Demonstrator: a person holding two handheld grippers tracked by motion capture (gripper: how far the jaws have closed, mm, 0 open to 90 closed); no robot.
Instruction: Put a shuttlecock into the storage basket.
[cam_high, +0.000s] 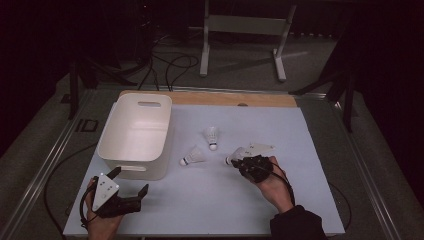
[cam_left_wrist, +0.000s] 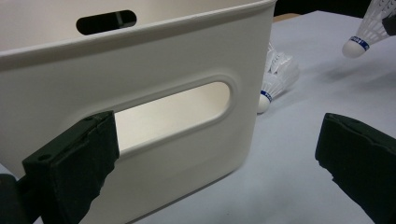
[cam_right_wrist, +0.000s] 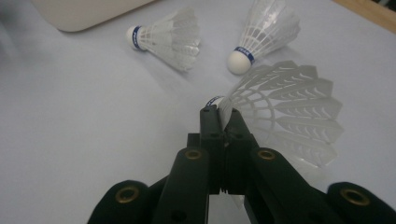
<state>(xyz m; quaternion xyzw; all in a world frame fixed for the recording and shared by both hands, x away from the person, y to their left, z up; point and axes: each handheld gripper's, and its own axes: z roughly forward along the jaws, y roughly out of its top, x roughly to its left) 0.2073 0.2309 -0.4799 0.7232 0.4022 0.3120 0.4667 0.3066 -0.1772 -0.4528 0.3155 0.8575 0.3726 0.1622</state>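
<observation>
1. High view. The right gripper (cam_high: 239, 163) sits right of centre on the pale blue table (cam_high: 310, 200), jaws pointing toward ten o'clock. The held shuttlecock (cam_high: 235, 156) lies at its tips, cork end toward the bin. Two loose shuttlecocks lie at roughly ten and eleven o'clock from it: the near shuttlecock (cam_high: 192, 157) and the far shuttlecock (cam_high: 212, 136), each apart from the gripper. The left gripper (cam_high: 131, 184) rests at the front left corner, jaws wide and empty, just beside the near wall of the white bin (cam_high: 112, 135).

2. Left gripper view. The jaws stand wide apart with nothing between the pads. The left pad (cam_left_wrist: 74, 163) is in front of the bin wall (cam_left_wrist: 140, 60) below its handle slot (contact cannot be told). At two o'clock the held shuttlecock (cam_left_wrist: 369, 30) hangs off the table; the near shuttlecock (cam_left_wrist: 275, 79) lies past the bin's corner.

3. Right gripper view. The jaws are pressed together on the skirt edge of the held shuttlecock (cam_right_wrist: 285, 112), near its blue-banded cork; the skirt fans out toward three o'clock, beyond the tips. The near shuttlecock (cam_right_wrist: 166, 39) lies at eleven o'clock, the far shuttlecock (cam_right_wrist: 264, 32) at one o'clock, both flat on the table.
</observation>
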